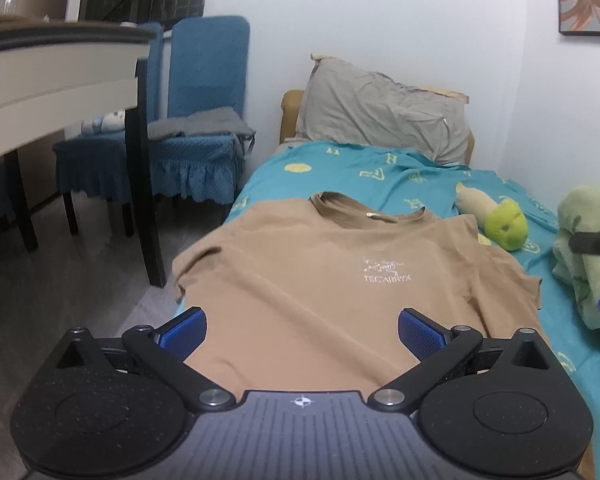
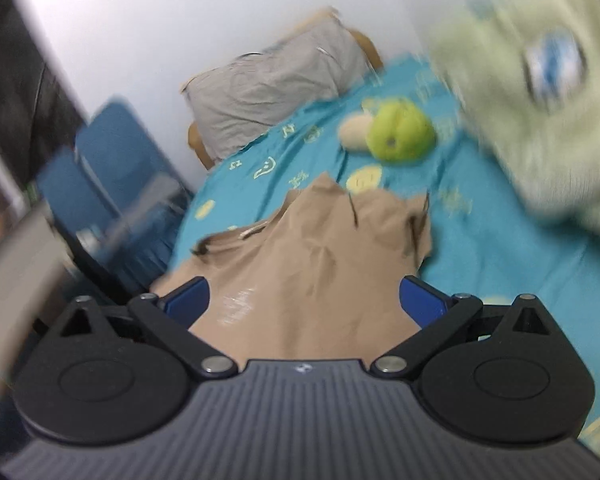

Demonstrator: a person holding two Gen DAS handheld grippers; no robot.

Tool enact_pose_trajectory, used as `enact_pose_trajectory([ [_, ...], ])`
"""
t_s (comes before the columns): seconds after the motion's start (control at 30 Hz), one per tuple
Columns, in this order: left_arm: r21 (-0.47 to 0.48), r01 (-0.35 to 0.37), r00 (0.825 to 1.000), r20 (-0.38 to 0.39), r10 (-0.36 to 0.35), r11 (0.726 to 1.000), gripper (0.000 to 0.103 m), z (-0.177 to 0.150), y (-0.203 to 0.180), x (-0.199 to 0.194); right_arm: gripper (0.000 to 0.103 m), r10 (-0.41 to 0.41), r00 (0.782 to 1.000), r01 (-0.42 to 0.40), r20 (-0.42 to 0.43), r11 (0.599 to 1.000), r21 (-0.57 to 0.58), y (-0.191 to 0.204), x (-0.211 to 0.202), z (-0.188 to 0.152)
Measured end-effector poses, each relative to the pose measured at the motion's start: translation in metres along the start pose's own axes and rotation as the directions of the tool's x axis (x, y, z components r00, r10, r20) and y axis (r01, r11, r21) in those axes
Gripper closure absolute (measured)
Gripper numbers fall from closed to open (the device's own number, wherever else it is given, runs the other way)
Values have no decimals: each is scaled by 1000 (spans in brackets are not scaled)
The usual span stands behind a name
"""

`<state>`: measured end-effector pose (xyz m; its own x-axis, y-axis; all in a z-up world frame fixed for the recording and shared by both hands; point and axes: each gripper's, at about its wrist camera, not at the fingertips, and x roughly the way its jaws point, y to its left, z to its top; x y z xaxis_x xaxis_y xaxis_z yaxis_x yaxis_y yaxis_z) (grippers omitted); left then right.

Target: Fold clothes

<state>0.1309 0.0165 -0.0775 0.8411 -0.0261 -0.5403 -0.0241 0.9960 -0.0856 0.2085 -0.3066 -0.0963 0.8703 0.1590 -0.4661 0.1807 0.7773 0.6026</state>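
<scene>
From the left wrist, the left gripper (image 1: 302, 332) hangs spread wide and empty above the hem of a tan T-shirt (image 1: 320, 280), which lies flat, logo up, on the teal bedsheet (image 1: 380, 168); no fold looks made yet. From the blurred right wrist, the right gripper (image 2: 302, 300) is likewise released over the T-shirt (image 2: 312, 264), whose far sleeve looks rumpled.

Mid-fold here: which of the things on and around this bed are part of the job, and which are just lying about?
For the job:
tan T-shirt, spread on the bed
left gripper, open
right gripper, open

Lying about:
grey pillow
green plush toy
pale green blanket
blue chairs
</scene>
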Motion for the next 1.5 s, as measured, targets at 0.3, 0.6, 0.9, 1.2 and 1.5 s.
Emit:
enact_pose_trajectory([
  [0.3, -45, 25, 998, -56, -27, 999, 0, -11, -2, 15, 31, 11, 1000, 1, -25, 907, 422, -86, 69, 23],
  [0.6, -118, 64, 996, -57, -71, 991, 0, -10, 2, 37, 52, -36, 999, 45, -29, 882, 469, -127, 152, 47],
  [0.9, -98, 110, 990, -79, -118, 989, 0, -12, -8, 64, 96, -44, 999, 46, -18, 986, 161, -100, 195, 74],
  [1.2, -94, 113, 991, -63, -119, 989, 0, -12, -9, 63, 94, -163, 974, 185, 155, 973, -139, -62, 151, 120],
  [1.5, -68, 94, 994, -57, -98, 993, 0, -14, -8, 59, 14, -82, 997, 83, -7, 991, 109, -86, 94, 104],
])
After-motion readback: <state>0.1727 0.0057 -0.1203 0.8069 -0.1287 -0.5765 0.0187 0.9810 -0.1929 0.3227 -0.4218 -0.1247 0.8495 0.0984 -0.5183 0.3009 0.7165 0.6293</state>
